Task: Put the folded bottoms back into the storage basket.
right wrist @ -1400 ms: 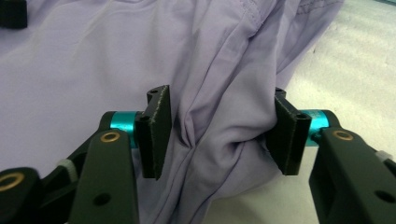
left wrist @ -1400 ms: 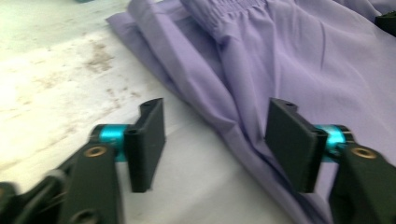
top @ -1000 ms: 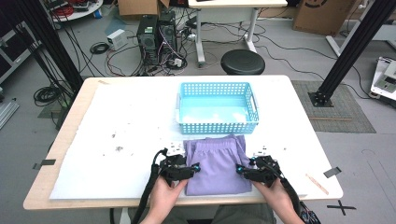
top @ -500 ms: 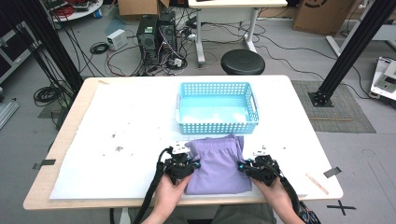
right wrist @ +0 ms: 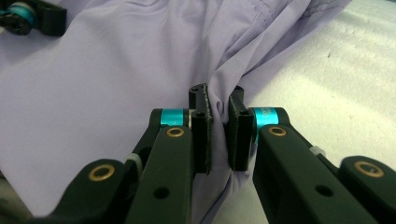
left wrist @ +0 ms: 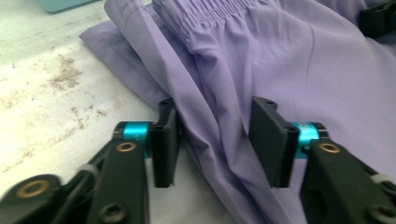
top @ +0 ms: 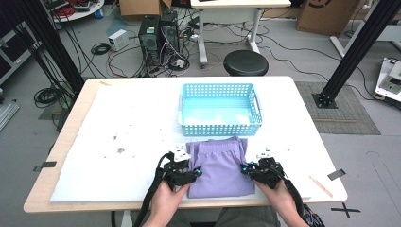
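Purple shorts lay at the table's near edge, just before the blue basket. Left gripper — jaws just reopened, straddling a fold loosely. Right gripper — just closed, pinching the cloth's opposite edge.

Purple shorts cut off at top and right edges; hem under right tool hidden.

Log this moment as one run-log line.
left gripper: just reopened, astride shorts edge | right gripper: shut on shorts | basket: empty
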The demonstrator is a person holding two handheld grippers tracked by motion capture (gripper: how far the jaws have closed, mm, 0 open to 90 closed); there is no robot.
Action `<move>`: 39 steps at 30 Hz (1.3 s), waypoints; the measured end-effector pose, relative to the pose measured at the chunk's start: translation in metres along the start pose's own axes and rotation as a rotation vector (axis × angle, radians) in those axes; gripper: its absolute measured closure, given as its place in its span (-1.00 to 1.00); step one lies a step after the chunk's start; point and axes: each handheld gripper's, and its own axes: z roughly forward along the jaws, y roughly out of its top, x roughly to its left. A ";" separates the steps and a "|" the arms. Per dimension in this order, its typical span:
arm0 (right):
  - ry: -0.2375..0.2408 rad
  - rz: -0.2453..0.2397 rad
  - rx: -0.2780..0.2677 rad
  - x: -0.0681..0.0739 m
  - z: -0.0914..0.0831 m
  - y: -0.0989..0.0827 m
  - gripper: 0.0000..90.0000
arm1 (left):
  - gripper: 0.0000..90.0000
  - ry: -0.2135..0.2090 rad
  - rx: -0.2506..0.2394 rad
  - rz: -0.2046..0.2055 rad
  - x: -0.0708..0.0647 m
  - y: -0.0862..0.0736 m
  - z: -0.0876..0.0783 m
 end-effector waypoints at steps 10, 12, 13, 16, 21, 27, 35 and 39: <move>0.003 -0.014 0.000 0.004 0.002 0.002 0.85 | 0.89 -0.088 -0.009 -0.089 0.006 0.006 0.011; 0.006 -0.013 -0.005 0.004 0.002 0.002 0.87 | 0.90 -0.102 -0.010 -0.075 0.005 0.007 0.013; 0.007 -0.017 -0.013 0.005 0.002 0.002 0.88 | 0.90 -0.115 -0.008 -0.070 0.005 0.007 0.013; 0.011 -0.018 -0.035 0.005 0.000 0.003 0.90 | 0.91 -0.140 -0.006 -0.058 0.005 0.009 0.014; 0.025 -0.011 -0.065 0.002 -0.006 0.003 0.90 | 0.91 -0.179 -0.041 -0.064 0.009 0.012 0.006; 0.035 -0.004 -0.093 0.000 -0.015 0.006 0.91 | 0.92 -0.214 -0.077 -0.061 0.013 0.016 -0.006; 0.045 -0.019 -0.133 0.003 -0.026 0.012 0.91 | 0.92 -0.238 -0.118 -0.064 0.019 0.022 -0.020; 0.046 -0.024 -0.159 0.005 -0.032 0.015 0.91 | 0.92 -0.243 -0.160 -0.050 0.019 0.029 -0.031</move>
